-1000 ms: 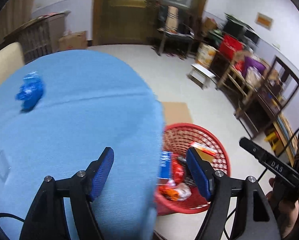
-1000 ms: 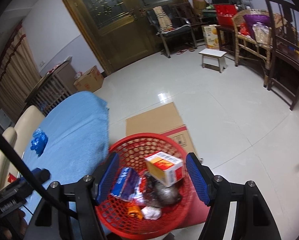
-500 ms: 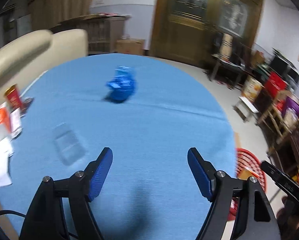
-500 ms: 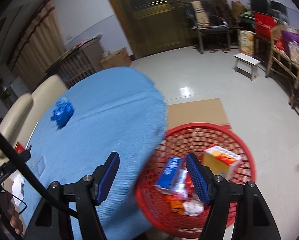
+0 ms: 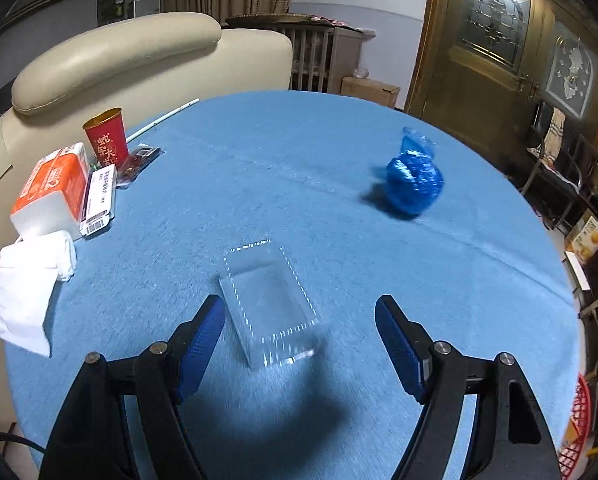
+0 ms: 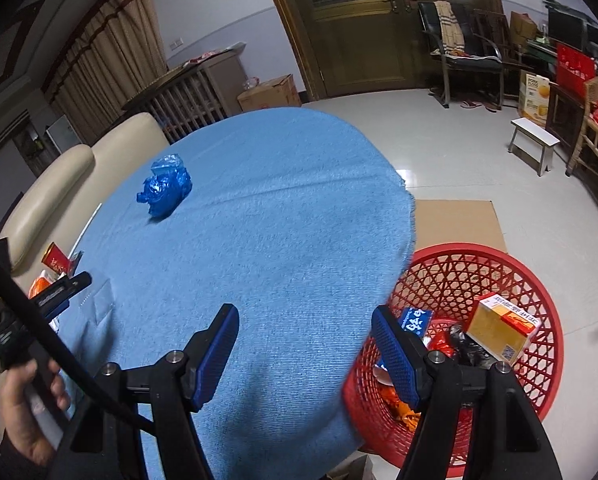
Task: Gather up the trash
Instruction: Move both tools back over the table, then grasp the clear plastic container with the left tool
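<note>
Left side of the blue table [image 5: 339,152]: tissue pack [image 5: 51,196], red cup [image 5: 106,142], white napkin [image 5: 27,288]. The left gripper [image 5: 299,332] has swung off the basket, jaws apart and empty, now over the clear plastic box [image 5: 269,300], likely the next pick; the blue crumpled bag [image 5: 415,178] lies farther right. Right gripper [image 6: 305,344], apart and empty, has shifted from over the red basket [image 6: 531,280], already holding trash, to the table edge.
</note>
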The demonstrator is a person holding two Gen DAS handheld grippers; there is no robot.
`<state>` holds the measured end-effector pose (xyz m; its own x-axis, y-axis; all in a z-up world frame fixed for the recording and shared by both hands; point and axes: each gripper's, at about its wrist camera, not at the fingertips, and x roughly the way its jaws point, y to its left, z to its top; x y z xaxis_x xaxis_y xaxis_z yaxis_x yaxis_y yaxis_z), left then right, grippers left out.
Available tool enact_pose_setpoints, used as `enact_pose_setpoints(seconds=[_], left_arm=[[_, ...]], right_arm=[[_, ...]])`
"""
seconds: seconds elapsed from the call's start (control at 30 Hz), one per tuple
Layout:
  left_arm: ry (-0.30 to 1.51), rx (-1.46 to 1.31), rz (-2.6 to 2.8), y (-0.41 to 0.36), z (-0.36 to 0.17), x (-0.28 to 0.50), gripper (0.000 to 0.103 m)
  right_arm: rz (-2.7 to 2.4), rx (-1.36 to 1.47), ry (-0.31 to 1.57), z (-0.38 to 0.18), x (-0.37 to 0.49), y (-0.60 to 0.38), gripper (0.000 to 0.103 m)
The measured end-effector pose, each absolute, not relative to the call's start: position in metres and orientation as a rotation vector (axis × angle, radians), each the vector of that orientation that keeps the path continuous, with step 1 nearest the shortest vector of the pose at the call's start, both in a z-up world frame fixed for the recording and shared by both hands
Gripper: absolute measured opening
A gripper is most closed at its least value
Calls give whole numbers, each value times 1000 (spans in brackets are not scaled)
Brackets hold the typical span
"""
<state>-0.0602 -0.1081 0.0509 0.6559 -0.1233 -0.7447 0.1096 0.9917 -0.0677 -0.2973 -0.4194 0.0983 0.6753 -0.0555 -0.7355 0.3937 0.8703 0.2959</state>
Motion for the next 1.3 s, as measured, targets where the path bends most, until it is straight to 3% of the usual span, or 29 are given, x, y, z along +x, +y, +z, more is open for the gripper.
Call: enact_pose_setpoints(seconds=[0.17, 0.2, 0.23, 1.3], left_arm=[[865, 25, -114, -111, 37, -44, 76], [865, 19, -116, -109, 35, -43, 58], [873, 28, -118, -107, 32, -41, 51], [892, 63, -306, -54, 34, -63, 52]], right_arm=[[-250, 463, 815, 94, -289, -418, 72], [-246, 461, 819, 93, -286, -417, 72], [-243, 459, 821, 93, -284, -416, 72], [-24, 308, 873, 91, -129, -312, 72]])
